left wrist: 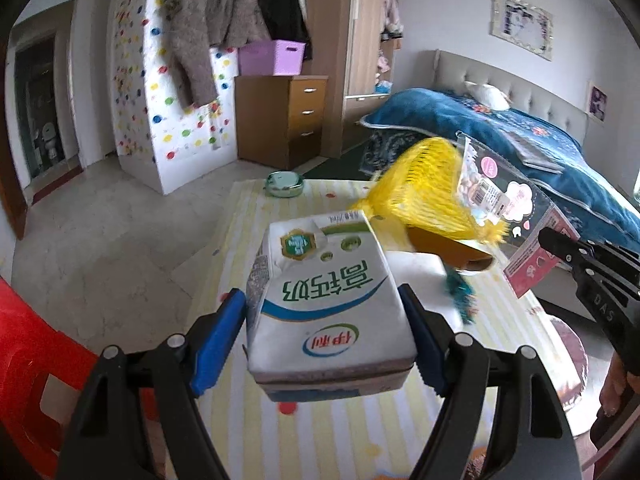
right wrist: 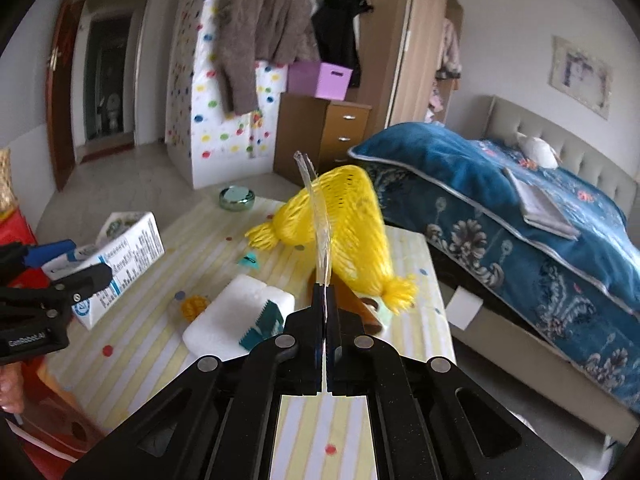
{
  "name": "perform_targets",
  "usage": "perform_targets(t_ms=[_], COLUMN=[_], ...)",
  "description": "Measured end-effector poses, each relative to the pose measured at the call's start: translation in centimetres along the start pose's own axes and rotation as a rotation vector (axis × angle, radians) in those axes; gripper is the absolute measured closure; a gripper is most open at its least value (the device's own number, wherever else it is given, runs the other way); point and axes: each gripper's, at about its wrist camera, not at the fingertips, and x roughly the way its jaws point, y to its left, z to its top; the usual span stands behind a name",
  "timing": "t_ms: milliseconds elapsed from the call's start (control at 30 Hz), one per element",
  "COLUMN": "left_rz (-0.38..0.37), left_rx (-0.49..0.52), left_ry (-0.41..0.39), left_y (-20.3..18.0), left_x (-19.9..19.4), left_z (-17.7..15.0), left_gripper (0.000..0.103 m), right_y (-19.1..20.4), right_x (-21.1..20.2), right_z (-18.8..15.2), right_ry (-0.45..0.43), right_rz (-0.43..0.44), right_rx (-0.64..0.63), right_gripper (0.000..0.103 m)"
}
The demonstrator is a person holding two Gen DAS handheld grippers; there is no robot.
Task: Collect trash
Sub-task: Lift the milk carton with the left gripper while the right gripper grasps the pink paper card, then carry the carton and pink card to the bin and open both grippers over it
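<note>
While both hands carry trash, more litter waits
Left hand-held gripper (left wrist: 324, 320) clamps the milk carton (left wrist: 324, 300); right hand-held gripper (right wrist: 324, 292), fully closed, pinches a snack wrapper (right wrist: 318, 216); foam block (right wrist: 240, 312) at seven o'clock on the tabletop (right wrist: 160, 344)

White milk carton (left wrist: 324, 308) lifted, tilted, clamped sideways. Snack wrapper (left wrist: 504, 200) pinched edge-on; yellow mesh bag (right wrist: 348, 224) apparently hanging against it.

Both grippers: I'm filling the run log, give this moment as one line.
left gripper: shut on milk carton | right gripper: shut on snack wrapper | both lifted off table
</note>
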Motion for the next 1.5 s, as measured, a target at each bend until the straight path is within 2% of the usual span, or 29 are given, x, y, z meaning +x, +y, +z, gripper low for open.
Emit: perform_targets(t_ms=[400,633,900,1133,1233,1500], left_rz=[-0.193,-0.284,-0.389,-0.524,-0.546,-0.588], left_rx=[0.159,0.252,0.384,0.482,0.512,0.53], left_ry=[-0.017,0.002,-0.008,-0.004,0.006,0.054], left_y=[-8.3,-13.4,-20.9,-27.9,-30.4,-35.6], left_x=[-1.1,-0.7,0.1,1.3,1.9,5.0], left_z=[-2.1,-2.7,-3.4,-5.2,-5.8,-5.6], left_gripper=[0.029,0.029,0.029,0.029,0.029,0.029], right_y=[-4.6,-8.3,-13.2,-17.5,-19.7,-24.0], right_x=[-6.7,-9.7,-11.1,-12.3,-12.3,-11.0], right_z=[-5.6,-8.9,-12.5,-16.1,-17.6,-20.4], right_ry=[0.006,-0.011,0.037,0.08,0.097,0.142], right_rz=[-0.02,-0.084,-0.193,-0.288,-0.331,-0.351], right_rx=[0.148,0.258,0.361,0.456,0.501,0.585], right_gripper=[0.103,0.103,0.103,0.103,0.103,0.102])
